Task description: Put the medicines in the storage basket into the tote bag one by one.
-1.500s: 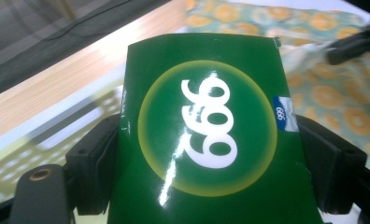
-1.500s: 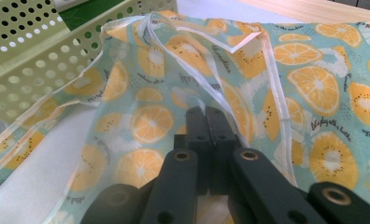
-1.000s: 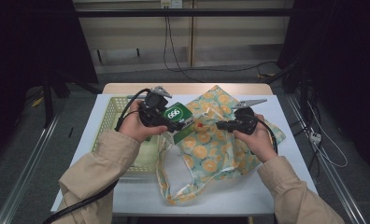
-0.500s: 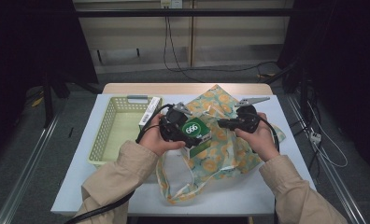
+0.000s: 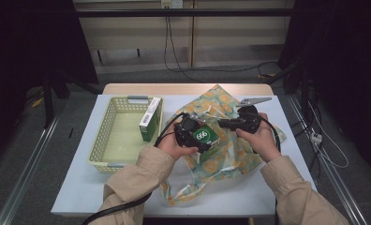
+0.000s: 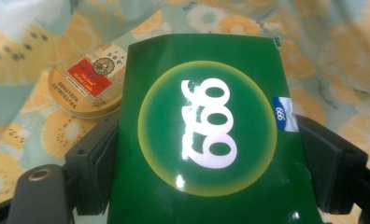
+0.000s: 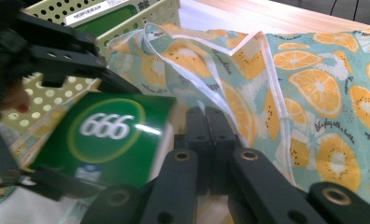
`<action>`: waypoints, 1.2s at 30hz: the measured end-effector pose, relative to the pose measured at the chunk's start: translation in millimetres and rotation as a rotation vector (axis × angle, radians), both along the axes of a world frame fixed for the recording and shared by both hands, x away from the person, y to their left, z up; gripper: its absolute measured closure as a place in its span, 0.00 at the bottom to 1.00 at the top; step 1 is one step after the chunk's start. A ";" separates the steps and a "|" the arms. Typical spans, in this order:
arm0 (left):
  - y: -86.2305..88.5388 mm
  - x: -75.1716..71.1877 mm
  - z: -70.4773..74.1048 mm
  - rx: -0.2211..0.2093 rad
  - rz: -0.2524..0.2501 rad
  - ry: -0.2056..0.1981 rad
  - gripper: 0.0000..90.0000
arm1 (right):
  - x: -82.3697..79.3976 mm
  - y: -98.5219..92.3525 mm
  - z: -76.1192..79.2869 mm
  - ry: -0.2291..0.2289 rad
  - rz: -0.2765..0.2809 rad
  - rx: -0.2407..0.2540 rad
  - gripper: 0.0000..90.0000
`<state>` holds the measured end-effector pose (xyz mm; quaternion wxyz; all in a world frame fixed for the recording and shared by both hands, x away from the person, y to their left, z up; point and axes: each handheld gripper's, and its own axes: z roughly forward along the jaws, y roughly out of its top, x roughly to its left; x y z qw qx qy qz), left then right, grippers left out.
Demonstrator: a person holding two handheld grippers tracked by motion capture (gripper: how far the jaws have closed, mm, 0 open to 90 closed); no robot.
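Note:
My left gripper (image 5: 200,136) is shut on a green box (image 5: 207,139) with a white number in a round yellow-green ring. It holds the box over the mouth of an orange-print cloth bag (image 5: 230,157). In the left gripper view the box (image 6: 206,140) sits between both jaws, and a round gold tin (image 6: 87,86) with a red label lies on the fabric beyond it. My right gripper (image 5: 226,123) is shut on the bag's hemmed rim (image 7: 211,95) and holds it up just right of the box (image 7: 103,135).
A pale yellow plastic basket (image 5: 127,99) stands at the table's left, with a second green-and-white box (image 5: 149,121) leaning against its right wall. A grey metal piece (image 5: 254,100) lies beyond the bag. Both forearms in beige sleeves come in from the front edge.
My left gripper has carried the green box rightward from beside the basket to the bag's mouth and lowered it a little. The right gripper has stayed on the bag's rim.

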<state>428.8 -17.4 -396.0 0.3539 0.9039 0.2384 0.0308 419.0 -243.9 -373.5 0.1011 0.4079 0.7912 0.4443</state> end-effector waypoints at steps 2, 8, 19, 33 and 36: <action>-1.7 3.1 -5.1 0.002 0.014 -0.009 0.20 | -0.3 -0.8 0.2 -0.002 -0.002 0.001 1.00; -5.5 11.6 -10.6 0.001 0.029 -0.025 0.19 | -1.0 -2.6 0.6 -0.003 -0.001 0.007 1.00; -10.9 34.3 -15.7 -0.021 0.120 -0.070 0.19 | -1.2 1.5 -1.7 -0.003 0.011 0.004 1.00; 1.3 24.2 -14.5 -0.009 0.096 -0.045 0.11 | -1.3 2.8 -4.0 0.004 0.010 0.004 1.00; 6.7 21.8 -12.5 -0.005 0.094 -0.040 0.11 | -1.4 2.7 -4.3 0.005 0.007 0.000 1.00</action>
